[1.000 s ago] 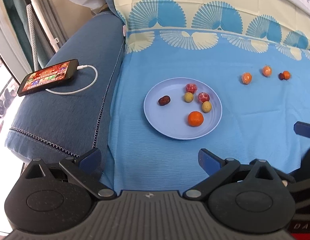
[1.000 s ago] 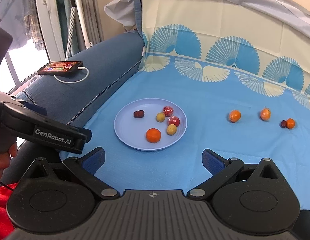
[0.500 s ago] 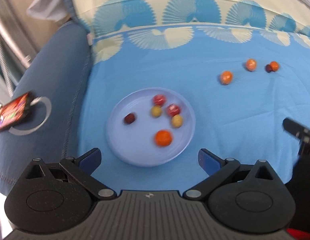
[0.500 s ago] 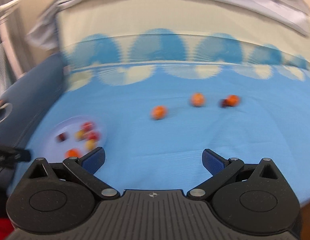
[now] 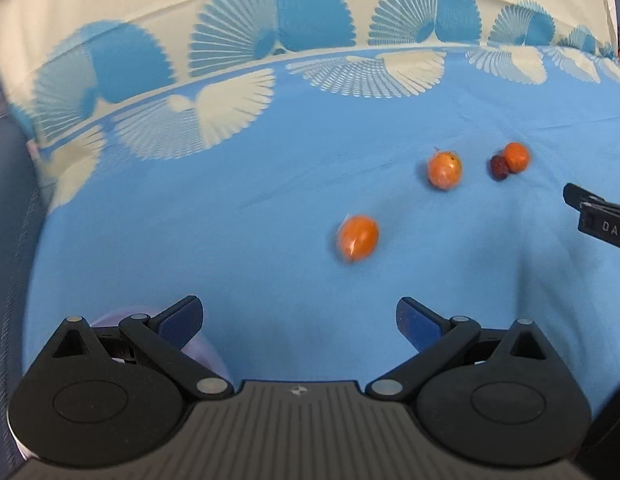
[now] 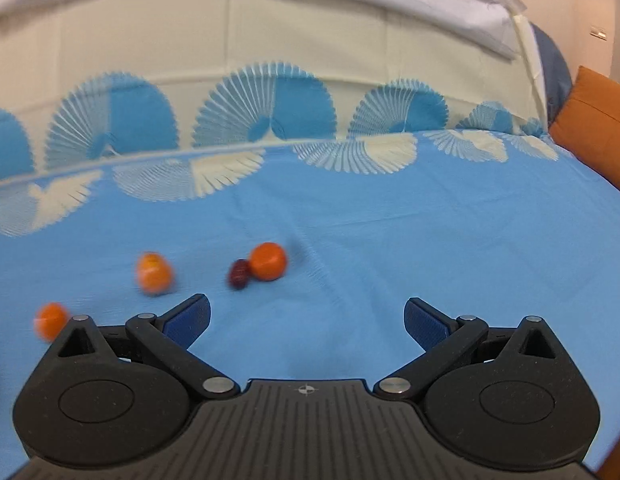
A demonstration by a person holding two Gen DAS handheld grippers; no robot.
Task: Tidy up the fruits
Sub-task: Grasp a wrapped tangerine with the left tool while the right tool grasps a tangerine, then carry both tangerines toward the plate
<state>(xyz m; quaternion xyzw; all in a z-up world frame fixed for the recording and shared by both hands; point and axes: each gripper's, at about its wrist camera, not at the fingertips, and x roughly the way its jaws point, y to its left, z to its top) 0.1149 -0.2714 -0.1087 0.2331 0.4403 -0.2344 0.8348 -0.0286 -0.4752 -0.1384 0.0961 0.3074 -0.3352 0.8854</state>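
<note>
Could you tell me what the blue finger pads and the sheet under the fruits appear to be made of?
Blue finger pads on the right gripper: probably matte rubber or soft plastic, faintly textured. Light blue fan-patterned sheet: woven fabric, matte, with soft creases.

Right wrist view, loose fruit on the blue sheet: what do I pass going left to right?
Orange fruit at the far left → paler orange fruit → dark red fruit → round orange fruit touching it. All four lie on the blue sheet.
</note>
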